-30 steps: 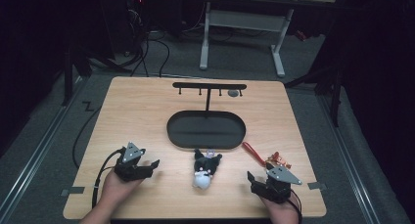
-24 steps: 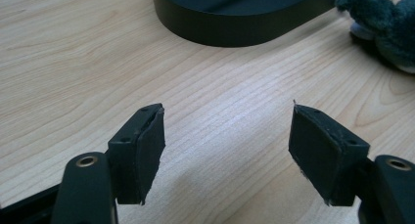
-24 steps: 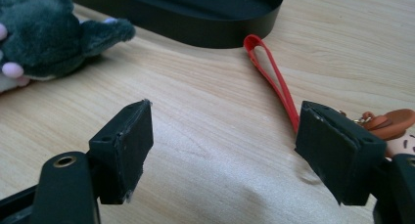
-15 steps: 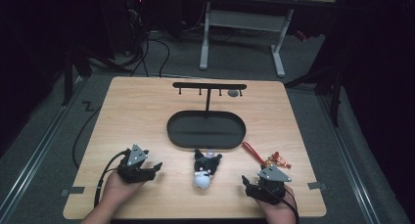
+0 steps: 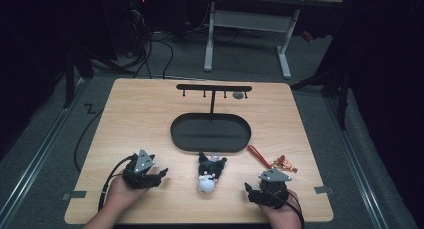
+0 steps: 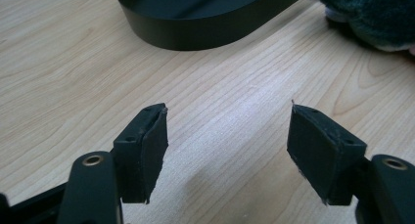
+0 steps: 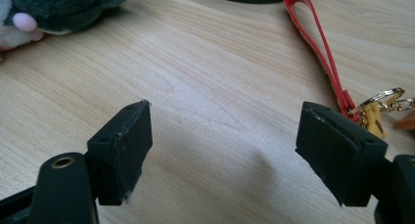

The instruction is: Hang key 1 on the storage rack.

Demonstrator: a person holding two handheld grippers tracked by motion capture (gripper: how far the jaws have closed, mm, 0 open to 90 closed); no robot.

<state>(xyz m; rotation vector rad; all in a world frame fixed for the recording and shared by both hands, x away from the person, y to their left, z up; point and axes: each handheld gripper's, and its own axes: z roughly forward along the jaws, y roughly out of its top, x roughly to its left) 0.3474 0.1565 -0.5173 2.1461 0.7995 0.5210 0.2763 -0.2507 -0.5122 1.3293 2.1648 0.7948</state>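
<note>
The left gripper (image 6: 227, 150) is held at the lower left of the high view, its jaws spread wide with only bare table (image 6: 73, 62) between them. The right gripper (image 7: 222, 153) is held at the lower right, also spread wide and holding nothing. Between the two, at the lower centre of the high view, a plush toy (image 5: 208, 172) is lying on the wood, apart from both grippers. A red strap (image 7: 320, 43) with a keyring (image 5: 283, 163) is seen right of the toy. An oval black tray (image 5: 210, 132) is placed in the middle, with a T-shaped rack (image 5: 213, 88) standing at its far edge.
</note>
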